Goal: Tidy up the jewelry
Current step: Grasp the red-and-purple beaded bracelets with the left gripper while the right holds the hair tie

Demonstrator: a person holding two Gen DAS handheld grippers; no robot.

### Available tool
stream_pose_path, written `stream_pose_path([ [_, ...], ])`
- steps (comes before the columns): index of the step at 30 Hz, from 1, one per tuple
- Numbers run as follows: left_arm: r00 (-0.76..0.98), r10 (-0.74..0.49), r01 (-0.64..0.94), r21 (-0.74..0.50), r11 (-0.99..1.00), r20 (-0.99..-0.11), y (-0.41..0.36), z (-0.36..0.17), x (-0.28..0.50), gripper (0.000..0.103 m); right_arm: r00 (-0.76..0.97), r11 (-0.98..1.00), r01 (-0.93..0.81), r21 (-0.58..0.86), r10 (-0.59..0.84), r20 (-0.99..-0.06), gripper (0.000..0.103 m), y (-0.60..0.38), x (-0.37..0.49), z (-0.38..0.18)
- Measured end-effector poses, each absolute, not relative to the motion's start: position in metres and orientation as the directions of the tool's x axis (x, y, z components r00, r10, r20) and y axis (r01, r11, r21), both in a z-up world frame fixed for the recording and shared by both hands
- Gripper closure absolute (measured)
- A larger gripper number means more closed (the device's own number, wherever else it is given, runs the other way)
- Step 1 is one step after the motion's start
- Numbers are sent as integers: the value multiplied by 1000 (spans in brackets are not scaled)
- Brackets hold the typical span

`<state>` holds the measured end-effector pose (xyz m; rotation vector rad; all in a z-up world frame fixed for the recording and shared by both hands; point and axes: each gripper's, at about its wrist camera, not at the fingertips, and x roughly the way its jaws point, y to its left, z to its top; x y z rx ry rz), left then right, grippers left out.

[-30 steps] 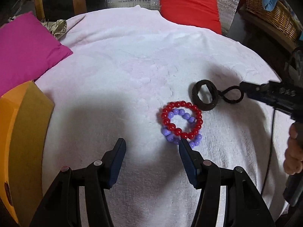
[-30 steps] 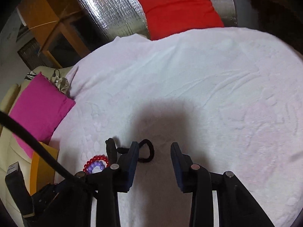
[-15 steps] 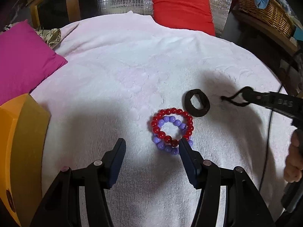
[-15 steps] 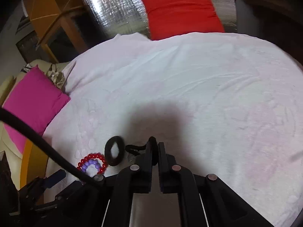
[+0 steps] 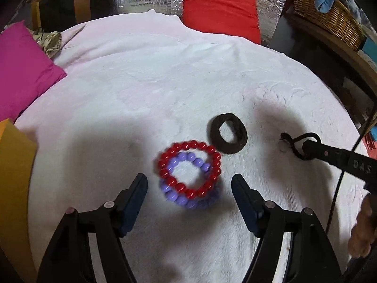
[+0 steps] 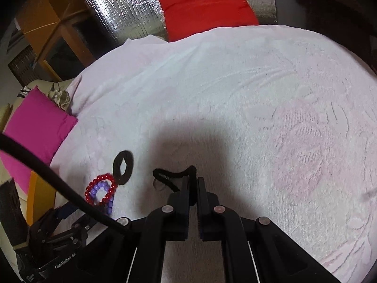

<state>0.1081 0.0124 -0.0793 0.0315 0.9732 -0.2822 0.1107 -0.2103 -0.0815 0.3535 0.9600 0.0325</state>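
A red bead bracelet (image 5: pixel 188 168) lies partly over a purple bead bracelet (image 5: pixel 186 199) on the white towel (image 5: pixel 165 89). My left gripper (image 5: pixel 189 186) is open, its fingers either side of the two bracelets, just above them. A thick black hair band (image 5: pixel 228 136) lies flat just beyond them. My right gripper (image 6: pixel 193 184) is shut on a thin black hair tie (image 6: pixel 169 175) and holds it off the towel; it shows at the right in the left wrist view (image 5: pixel 299 145). Bracelets (image 6: pixel 101 192) and the thick band (image 6: pixel 123 167) lie to its left.
A magenta cushion (image 5: pixel 21 70) lies at the left, a red cushion (image 5: pixel 219 9) at the far edge. A yellow-orange box (image 5: pixel 14 184) stands at the near left. A wicker basket (image 5: pixel 327 14) sits on a shelf at the right.
My right gripper shut on the thin black hair tie and lifted it away from the thick band, rightward. My left gripper moved forward, so the bracelets now lie between its fingers.
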Motion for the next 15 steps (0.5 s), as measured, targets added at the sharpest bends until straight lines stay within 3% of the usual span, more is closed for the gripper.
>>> stream_pose_path([
  [5,558,-200,256,-62,965,-805,11,-80,109,29,585,961,122,248,132,-800,97,-201,107,-81],
  [7,567,-192,252,-53,966,-801,10,-80,109,38,590,969,120,215,105,-800,97,-197,105,-80],
  [9,575,-188,251,-47,967,-796,13,-79,108,59,596,974,121,192,83,-798,97,-195,103,-78],
  [14,576,-189,246,-52,968,-795,16,-78,108,85,614,986,114,119,24,-789,97,-186,98,-74],
  [15,577,-192,245,-56,968,-794,17,-78,108,85,616,988,113,110,17,-788,97,-185,97,-73],
])
